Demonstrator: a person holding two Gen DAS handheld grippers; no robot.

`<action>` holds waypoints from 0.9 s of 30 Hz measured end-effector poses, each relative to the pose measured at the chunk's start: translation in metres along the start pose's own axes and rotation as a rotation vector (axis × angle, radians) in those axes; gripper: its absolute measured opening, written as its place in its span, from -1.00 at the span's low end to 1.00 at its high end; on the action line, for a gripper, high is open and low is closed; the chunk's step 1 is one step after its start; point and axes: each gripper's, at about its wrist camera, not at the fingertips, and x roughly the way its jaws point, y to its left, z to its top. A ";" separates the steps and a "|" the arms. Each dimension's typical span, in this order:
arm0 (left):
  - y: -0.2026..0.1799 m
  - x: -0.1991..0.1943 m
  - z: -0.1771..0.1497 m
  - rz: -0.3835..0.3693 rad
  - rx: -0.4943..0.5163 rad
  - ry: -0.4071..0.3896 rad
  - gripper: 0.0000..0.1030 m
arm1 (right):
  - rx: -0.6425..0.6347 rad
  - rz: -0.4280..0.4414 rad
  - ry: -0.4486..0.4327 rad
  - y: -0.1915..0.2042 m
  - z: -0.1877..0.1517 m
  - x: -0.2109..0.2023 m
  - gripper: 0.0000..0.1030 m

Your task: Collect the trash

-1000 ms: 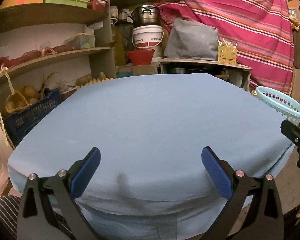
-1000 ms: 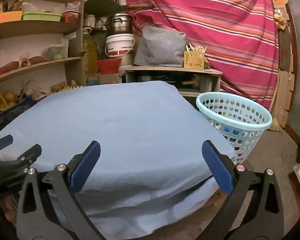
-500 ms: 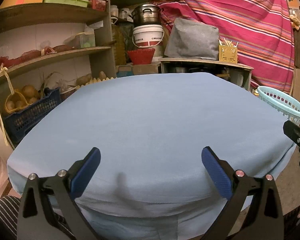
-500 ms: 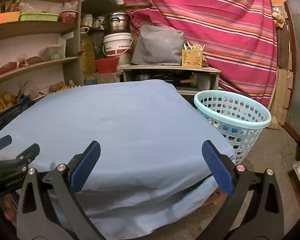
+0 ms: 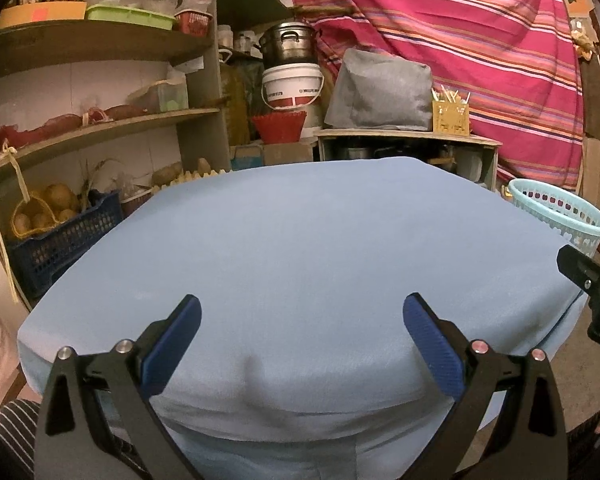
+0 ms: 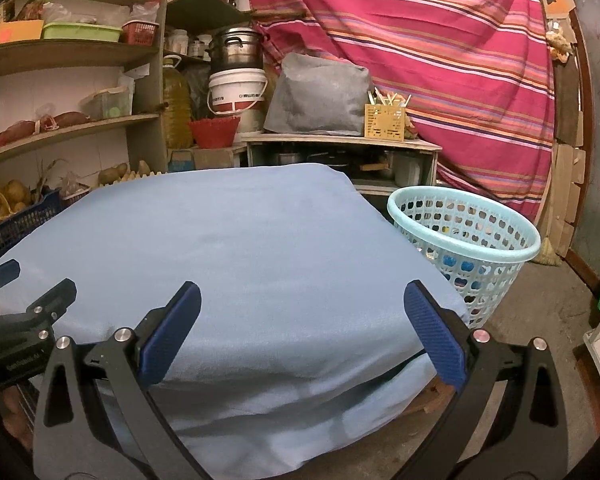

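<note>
Both my grippers, left gripper (image 5: 302,322) and right gripper (image 6: 302,322), hang with fingers spread and empty at the table's (image 6: 240,240) near edge. No trash shows on its blue cloth; the basket (image 6: 466,236), some coloured bits inside, stands off the right edge, nearer my right.

We see a plain pale blue cloth (image 5: 300,248) over the desk, with no pattern on it. Our left gripper (image 5: 302,322) and right gripper (image 6: 302,322) are black with dark blue, finely ribbed pads (image 6: 170,336). The basket (image 6: 464,240) is light turquoise with rows of holes. Behind hangs a curtain (image 6: 440,60) in deep pink with orange, purple and white stripes. Near it we see a white bucket (image 6: 238,92) with a red band, a red bowl (image 6: 214,132), a grey cover (image 6: 320,96), a yellow holder (image 6: 384,122), a dark blue crate (image 5: 64,240) and a green tray (image 5: 130,18).
</note>
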 end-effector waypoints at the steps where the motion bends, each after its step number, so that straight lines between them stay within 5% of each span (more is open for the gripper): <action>1: 0.000 0.000 0.000 0.000 -0.001 -0.002 0.91 | 0.000 0.000 0.002 0.000 0.000 0.000 0.92; 27: 0.003 -0.003 0.003 0.006 -0.011 -0.026 0.91 | -0.010 -0.002 -0.016 0.003 0.001 -0.004 0.92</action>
